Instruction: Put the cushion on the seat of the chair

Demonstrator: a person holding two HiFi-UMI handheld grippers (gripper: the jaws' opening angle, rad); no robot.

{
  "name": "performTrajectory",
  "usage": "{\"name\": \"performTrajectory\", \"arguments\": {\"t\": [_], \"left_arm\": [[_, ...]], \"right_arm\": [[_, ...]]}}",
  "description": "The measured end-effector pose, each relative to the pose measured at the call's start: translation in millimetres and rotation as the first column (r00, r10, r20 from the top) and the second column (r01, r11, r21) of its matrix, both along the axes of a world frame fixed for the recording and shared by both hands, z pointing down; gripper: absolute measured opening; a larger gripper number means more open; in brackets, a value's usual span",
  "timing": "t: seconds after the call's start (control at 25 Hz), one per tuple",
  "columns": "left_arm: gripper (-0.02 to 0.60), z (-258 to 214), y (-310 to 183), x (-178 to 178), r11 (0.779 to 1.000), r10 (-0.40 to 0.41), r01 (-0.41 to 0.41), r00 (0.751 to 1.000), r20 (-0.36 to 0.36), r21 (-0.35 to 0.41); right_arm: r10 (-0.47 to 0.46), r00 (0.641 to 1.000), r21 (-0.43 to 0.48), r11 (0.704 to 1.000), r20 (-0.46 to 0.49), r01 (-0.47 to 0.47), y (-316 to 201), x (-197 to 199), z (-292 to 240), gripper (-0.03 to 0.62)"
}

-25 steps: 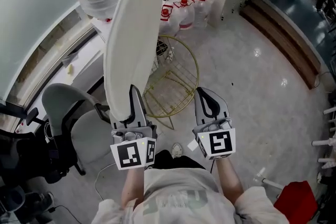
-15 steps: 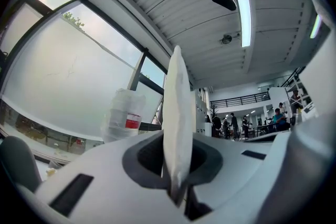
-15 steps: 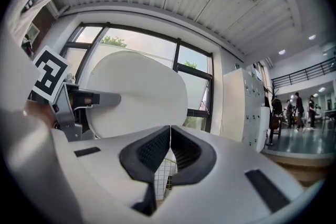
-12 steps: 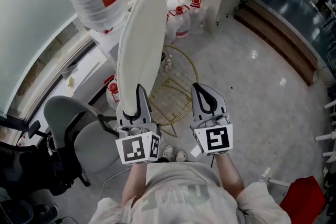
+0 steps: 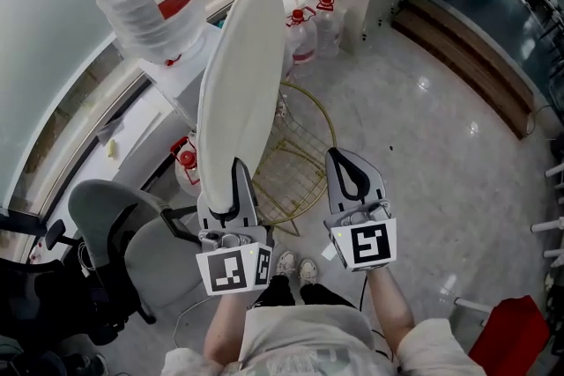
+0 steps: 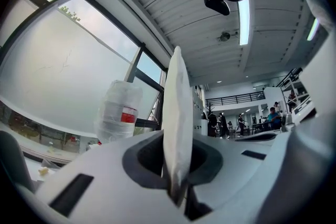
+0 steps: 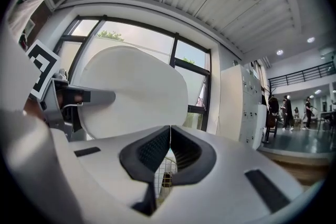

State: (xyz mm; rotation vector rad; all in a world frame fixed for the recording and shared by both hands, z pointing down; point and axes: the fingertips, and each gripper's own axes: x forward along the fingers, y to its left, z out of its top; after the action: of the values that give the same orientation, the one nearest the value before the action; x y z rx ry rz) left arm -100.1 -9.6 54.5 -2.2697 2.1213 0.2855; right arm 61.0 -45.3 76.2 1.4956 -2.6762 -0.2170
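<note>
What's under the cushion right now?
Below the cushion, held edge-up by the left gripper, the gold wire chair shows on its right side; its left part is covered.

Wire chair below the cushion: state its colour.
Gold. The wire chair shows best in the head view.

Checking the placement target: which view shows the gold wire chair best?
The head view: the gold wire chair shows its round rim and grid seat, partly behind the cushion. The right gripper view shows only a scrap of wire grid past its jaws; the left gripper view shows none.
</note>
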Motion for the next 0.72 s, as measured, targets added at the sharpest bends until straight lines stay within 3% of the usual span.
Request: {"name": "performTrajectory", "arguments": {"t": [0.16, 0.44, 0.72], "left_arm": [[0.037, 36.6, -30.4, -0.2, 1.0, 0.003, -0.003, 1.0, -0.01, -0.001], [0.037, 150.8, -52.5, 3.6, 0.997, 0.031, -0.03, 0.999, 0.028, -0.066], [0.035, 273.0, -40.0, 13.0, 0.978, 0.035, -0.033, 0.999, 0.007, -0.204]], "right_arm": [[0.003, 1.0, -0.028, 1.0, 0.014, -0.003, -29.2, -1.5, 37.5, 0.017], [0.012, 0.998, -0.005, 1.0, 0.064, -0.011, -54.7, -13.8, 120.8, 0.017], [0.007, 0.999, -0.147, 0.989, 0.04, -0.001, -52.8, -25.4, 237.2, 0.017]]}}
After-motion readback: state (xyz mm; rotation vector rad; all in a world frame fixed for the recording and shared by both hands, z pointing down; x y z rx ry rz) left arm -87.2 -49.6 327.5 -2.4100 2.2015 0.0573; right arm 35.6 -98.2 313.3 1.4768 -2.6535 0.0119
